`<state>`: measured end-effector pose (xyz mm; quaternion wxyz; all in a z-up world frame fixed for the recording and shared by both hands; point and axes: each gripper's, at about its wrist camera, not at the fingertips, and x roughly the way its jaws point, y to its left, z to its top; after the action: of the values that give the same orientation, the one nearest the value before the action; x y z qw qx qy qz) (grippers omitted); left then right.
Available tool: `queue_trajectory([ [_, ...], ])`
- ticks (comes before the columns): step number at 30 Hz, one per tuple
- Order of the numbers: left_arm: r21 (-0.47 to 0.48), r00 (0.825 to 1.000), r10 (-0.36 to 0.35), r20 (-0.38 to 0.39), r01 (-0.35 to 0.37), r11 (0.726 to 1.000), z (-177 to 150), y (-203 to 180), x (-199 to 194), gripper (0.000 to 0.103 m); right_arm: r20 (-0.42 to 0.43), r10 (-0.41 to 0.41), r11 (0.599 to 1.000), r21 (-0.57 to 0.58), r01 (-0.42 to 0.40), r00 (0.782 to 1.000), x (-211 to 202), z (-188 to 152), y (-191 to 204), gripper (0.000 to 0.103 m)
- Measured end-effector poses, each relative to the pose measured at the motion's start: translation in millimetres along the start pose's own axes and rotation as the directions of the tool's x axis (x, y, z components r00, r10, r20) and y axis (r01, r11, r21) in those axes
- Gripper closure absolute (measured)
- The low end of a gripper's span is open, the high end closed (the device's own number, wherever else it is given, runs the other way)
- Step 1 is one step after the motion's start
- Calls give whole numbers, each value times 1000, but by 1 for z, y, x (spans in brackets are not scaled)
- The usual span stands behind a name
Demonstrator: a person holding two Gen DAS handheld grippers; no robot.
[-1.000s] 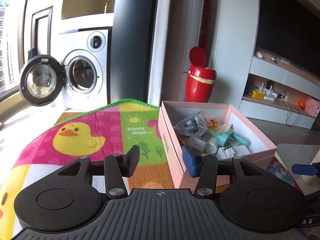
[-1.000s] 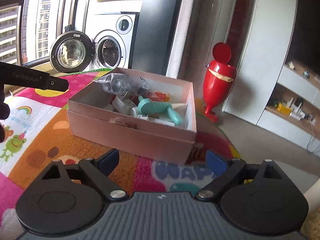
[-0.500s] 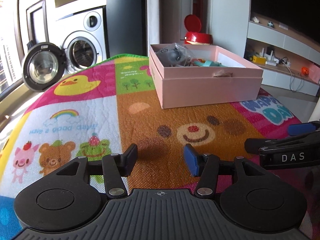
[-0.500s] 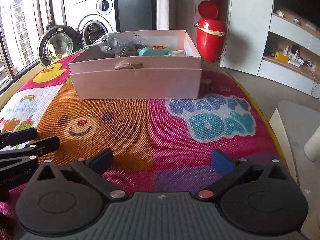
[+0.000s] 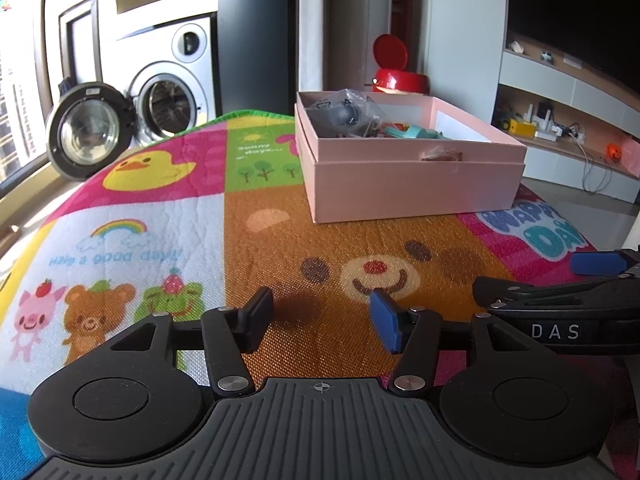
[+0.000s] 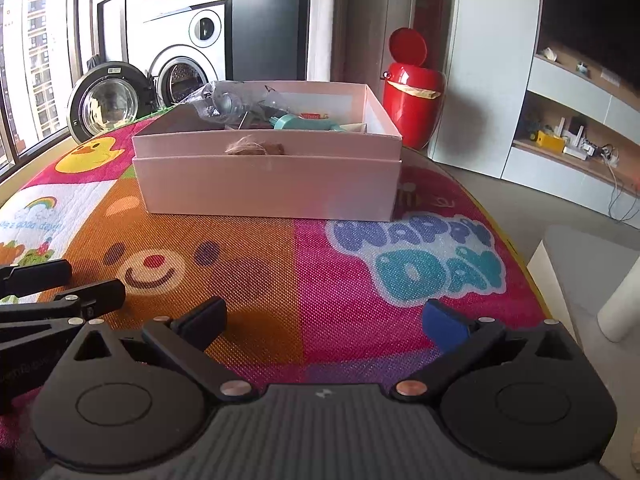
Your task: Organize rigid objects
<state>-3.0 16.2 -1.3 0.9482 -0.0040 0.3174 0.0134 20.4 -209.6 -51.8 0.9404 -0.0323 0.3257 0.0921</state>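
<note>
Two grippers hover low over the colourful cartoon-print play mat (image 5: 256,248): left gripper (image 5: 322,318) jaws opening, right gripper (image 6: 324,318) jaws spread wide (both empty). Beyond them, the pink cardboard box (image 6: 272,184) holds assorted small objects (image 6: 304,122).

home | washing machine (image 5: 170,92), kids' play mat (image 5: 160,208), TV shelves (image 6: 576,136)

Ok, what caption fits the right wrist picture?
Open right gripper hovers above the cartoon play mat, facing a pink box of odds and ends.
</note>
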Motion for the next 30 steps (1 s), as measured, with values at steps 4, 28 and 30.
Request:
queue_trajectory([
  [4,2,1000,2,0,-2,1000,0,0,0,44,7,2,1000,9,-2,1000,-1,-3,-1,0],
  [28,12,1000,19,0,-19,1000,0,-4,0,43,25,7,1000,10,-8,1000,-3,-7,-3,0],
  [30,9,1000,21,0,-21,1000,0,-4,0,43,26,11,1000,15,-11,1000,-3,-8,-5,0],
])
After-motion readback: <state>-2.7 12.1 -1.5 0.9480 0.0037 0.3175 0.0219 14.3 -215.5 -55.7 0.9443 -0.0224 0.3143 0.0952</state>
